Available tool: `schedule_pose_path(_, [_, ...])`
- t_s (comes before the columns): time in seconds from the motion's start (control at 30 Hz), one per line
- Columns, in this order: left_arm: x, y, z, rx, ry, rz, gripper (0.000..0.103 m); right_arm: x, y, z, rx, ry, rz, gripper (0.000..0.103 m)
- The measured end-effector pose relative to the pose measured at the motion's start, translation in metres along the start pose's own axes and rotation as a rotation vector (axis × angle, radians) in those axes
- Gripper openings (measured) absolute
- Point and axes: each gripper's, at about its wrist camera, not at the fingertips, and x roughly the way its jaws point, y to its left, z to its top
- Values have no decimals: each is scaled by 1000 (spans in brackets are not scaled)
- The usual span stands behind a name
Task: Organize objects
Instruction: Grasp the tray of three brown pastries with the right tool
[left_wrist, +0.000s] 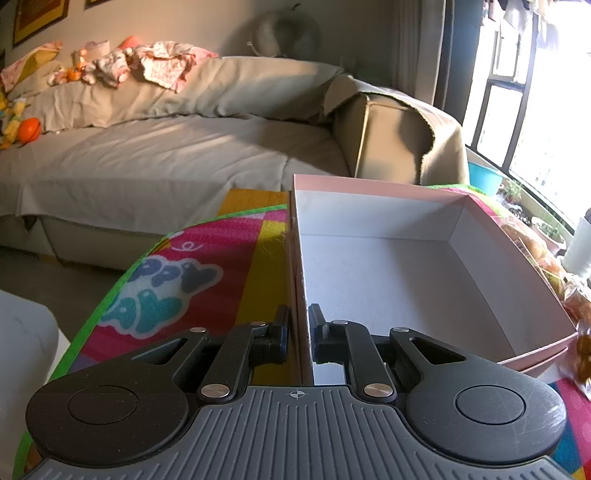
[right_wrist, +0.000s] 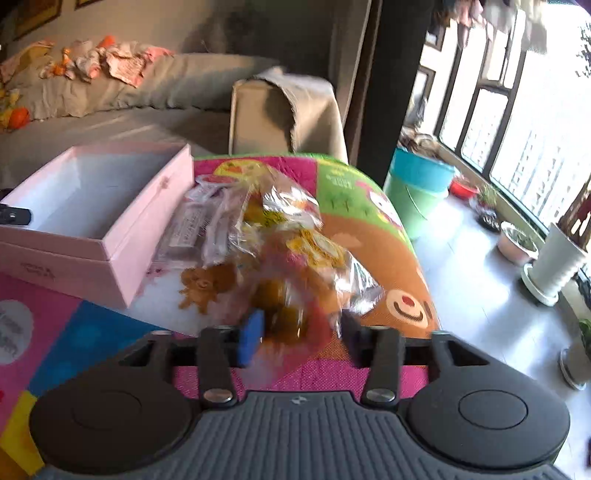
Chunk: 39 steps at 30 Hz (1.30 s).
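An open pink box (left_wrist: 436, 254) with a white, empty inside stands on a colourful play mat. My left gripper (left_wrist: 299, 328) is shut on the box's left wall, one finger inside and one outside. In the right wrist view the pink box (right_wrist: 110, 221) sits at the left, and a pile of clear snack packets (right_wrist: 273, 236) lies beside it on the mat. My right gripper (right_wrist: 301, 332) is open, its blue-padded fingers on either side of the nearest packet (right_wrist: 284, 306). The view is blurred there.
The play mat (left_wrist: 207, 254) covers a raised surface with a curved green edge. A beige sofa (left_wrist: 166, 147) with clothes and toys stands behind. A blue-green bucket (right_wrist: 417, 192), plant pots (right_wrist: 554, 262) and windows are to the right.
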Motion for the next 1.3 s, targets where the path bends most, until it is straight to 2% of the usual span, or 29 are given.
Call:
schedule_pose_path(0.17, [-2, -3, 0, 4, -1, 3, 13, 13, 19, 0, -51, 12, 50, 86])
schedule_pose_path(0.3, [-1, -3, 0, 1, -2, 1, 12, 36, 30, -3, -66, 77, 54, 89])
schedule_pose_path(0.43, [-2, -4, -1, -3, -2, -3, 12, 39, 28, -4, -35, 78, 67, 89])
schedule_pose_path(0.47, [-3, -4, -1, -5, -2, -2, 12, 38, 29, -4, -36, 84, 88, 78])
schedule_pose_path(0.57, [-4, -3, -1, -12, -4, -4, 12, 28, 35, -8, -87, 80, 90, 76])
schedule_pose_path(0.63, [-4, -4, -1, -14, -3, -5, 12, 19, 35, -8, -95, 72, 92, 68])
schedule_pose_path(0.67, [-4, -4, -1, -14, -3, -5, 12, 15, 33, -7, -93, 79, 95, 48])
schedule_pose_path(0.73, [-4, -3, -2, -15, -4, -5, 12, 6, 30, -6, -72, 101, 149, 23])
schedule_pose_path(0.77, [-5, -3, -1, -17, -3, -5, 12, 0, 32, -6, -79, 104, 160, 18])
schedule_pose_path(0.83, [-5, -3, -1, -17, -3, -6, 12, -7, 35, -8, -112, 102, 133, 18])
schedule_pose_path(0.87, [-5, -3, -1, -16, -3, -7, 12, -10, 35, -9, -113, 101, 120, 24])
schedule_pose_path(0.93, [-5, -3, -1, -18, -2, -9, 13, -13, 30, -11, -63, 108, 111, 49])
schedule_pose_path(0.97, [-5, -3, -1, -19, -2, -10, 13, -14, 25, -11, -20, 112, 100, 72])
schedule_pose_path(1.0, [-5, -4, -1, -19, -2, -11, 13, -12, 20, -12, 42, 128, 84, 87])
schedule_pose_path(1.07, [-5, -3, -1, -19, -1, -11, 13, -6, 9, -15, 172, 190, 99, 90])
schedule_pose_path(1.13, [-5, -3, -1, -18, -1, -11, 13, 2, 3, -18, 291, 258, 151, 90])
schedule_pose_path(1.17, [-4, -3, -1, -18, -1, -11, 13, 5, 3, -18, 327, 265, 171, 90])
schedule_pose_path(1.3, [-5, -2, -1, -16, 0, -12, 13, 21, 18, -10, 284, 225, 180, 91])
